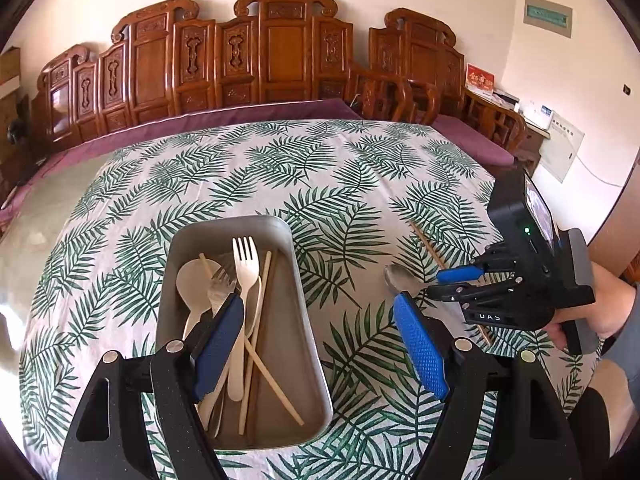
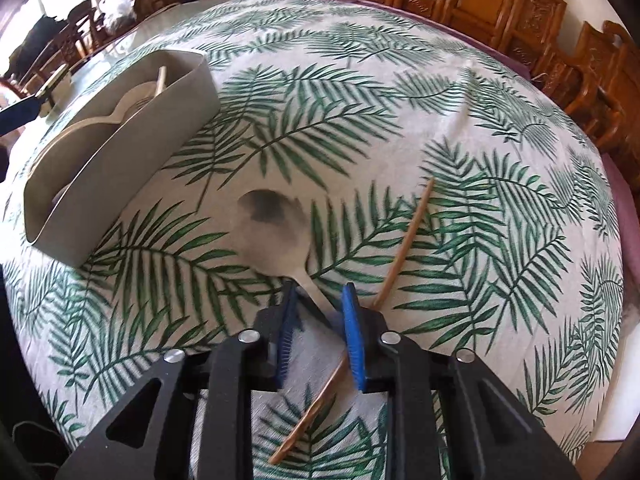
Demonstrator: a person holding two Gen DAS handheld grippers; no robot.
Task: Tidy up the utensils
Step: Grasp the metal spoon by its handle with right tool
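Observation:
A grey rectangular bin (image 1: 188,248) (image 2: 120,168) stands on the palm-leaf tablecloth and holds a cream fork (image 1: 245,268), a cream spoon (image 1: 192,280), a metal fork and chopsticks. My left gripper (image 1: 320,340) hovers open over the bin's near end, empty. A metal spoon (image 2: 276,228) (image 1: 396,276) lies on the cloth right of the bin. My right gripper (image 2: 318,300) (image 1: 432,284) is partly closed around the spoon's handle, with gaps at both pads. A brown chopstick (image 2: 404,244) (image 1: 428,244) lies under the right finger.
Carved wooden chairs (image 1: 280,48) line the table's far edge. The tablecloth (image 1: 320,168) covers the round table. A side cabinet with boxes (image 1: 532,116) stands at the far right. More chairs and a bag (image 2: 116,4) stand at the far left.

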